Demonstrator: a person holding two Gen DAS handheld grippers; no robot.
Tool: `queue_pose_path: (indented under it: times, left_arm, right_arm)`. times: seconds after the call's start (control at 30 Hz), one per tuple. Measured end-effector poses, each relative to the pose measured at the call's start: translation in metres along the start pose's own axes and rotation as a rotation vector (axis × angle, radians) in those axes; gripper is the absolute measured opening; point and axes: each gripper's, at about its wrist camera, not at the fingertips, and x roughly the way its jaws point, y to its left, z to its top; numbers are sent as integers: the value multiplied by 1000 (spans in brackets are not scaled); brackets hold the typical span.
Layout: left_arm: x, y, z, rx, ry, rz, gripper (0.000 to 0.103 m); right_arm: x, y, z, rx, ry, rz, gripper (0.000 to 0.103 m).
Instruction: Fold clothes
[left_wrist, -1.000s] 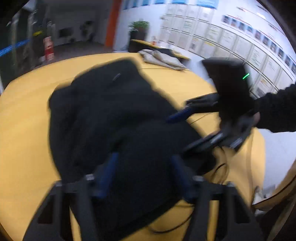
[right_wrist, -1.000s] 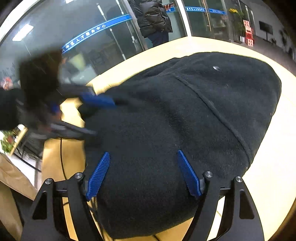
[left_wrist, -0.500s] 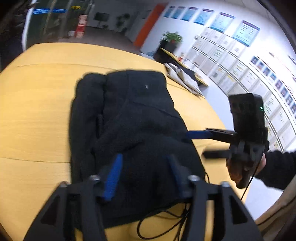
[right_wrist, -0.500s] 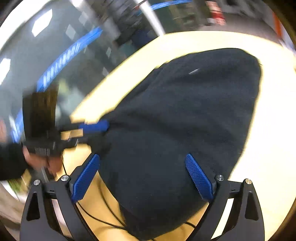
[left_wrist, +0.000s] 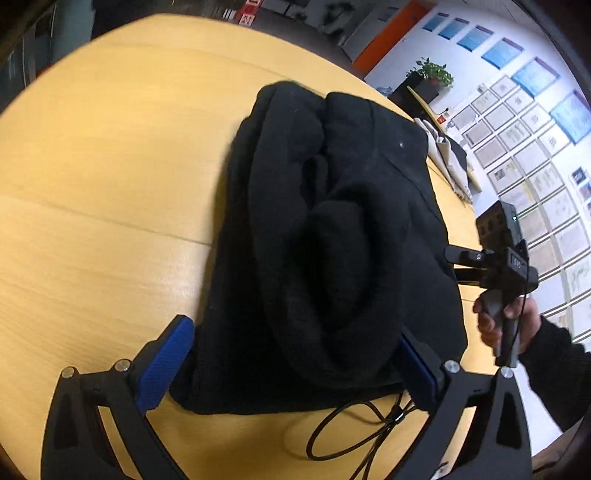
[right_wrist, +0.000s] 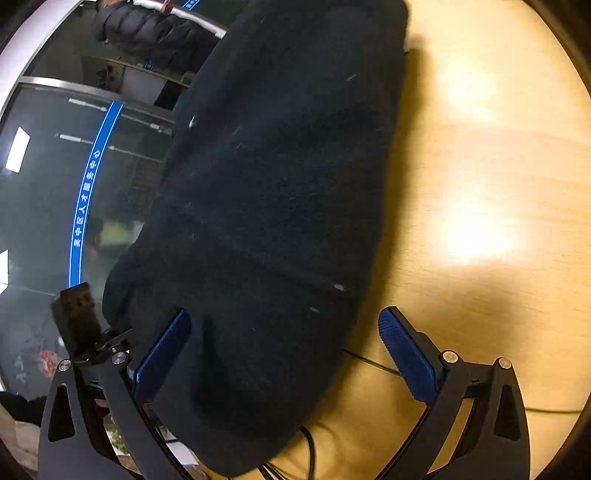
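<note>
A black fleece garment (left_wrist: 332, 240) lies folded in a thick bundle on the yellow wooden table (left_wrist: 110, 166). My left gripper (left_wrist: 295, 362) is open, its blue pads either side of the bundle's near end, holding nothing. My right gripper (right_wrist: 284, 354) is open and empty above the same garment (right_wrist: 277, 184) from its other side. The right gripper also shows in the left wrist view (left_wrist: 495, 258) at the garment's right edge, held by a hand. The left gripper's body shows in the right wrist view (right_wrist: 81, 325) at the left.
A black cable (left_wrist: 362, 428) loops on the table by the garment's near edge. A light-coloured garment (left_wrist: 450, 158) lies on another table at the back right. Glass walls and a person in a dark coat (right_wrist: 147, 26) are beyond the table.
Both grippers have pulled back and up from the bundle. The left jaws have opened wider. The right gripper has moved out to the garment's right edge.
</note>
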Motion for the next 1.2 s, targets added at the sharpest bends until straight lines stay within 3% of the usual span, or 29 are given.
queue_pose_path:
  times: [0.13,0.27,0.33,0.47,0.53,0.57,0.63,0.7,0.87,1.07,1.2]
  left_arm:
    - [14,17,2,-90,76,-78,103]
    - [21,25,5,-122,126,-135,103]
    - [25,31,7,-155,151,-185,103]
    - [27,35,12,-189,187,-266,102]
    - [27,36,14,-203,204,-305,66]
    - [25,36,15,-204,207,-319,60]
    - [13,30,17,-179,189,-320,47]
    - [1,24,19,-154,170,-320,44]
    - [-39,7,33,-91,85,-330,41]
    - [-89,-14,84,-7,-117,-315,41]
    - [-87,-9,124,42,-211,-273,42]
  right_arm:
    - [14,6,17,-20,-22,-2,103]
    - [29,24,27,-71,-41,-72,101]
    - [35,33,26,-84,-51,-109,98]
    - [39,39,32,-63,-55,-139,80]
    - [40,49,36,-71,-57,-178,69]
    - [40,57,38,-86,-63,-201,61]
    - [39,74,41,-120,-80,-239,52]
    - [37,90,42,-153,-104,-256,45]
    - [15,140,54,-262,-224,-291,42]
    - [-11,201,112,-351,-398,-215,42]
    - [18,227,161,-403,-456,-158,44]
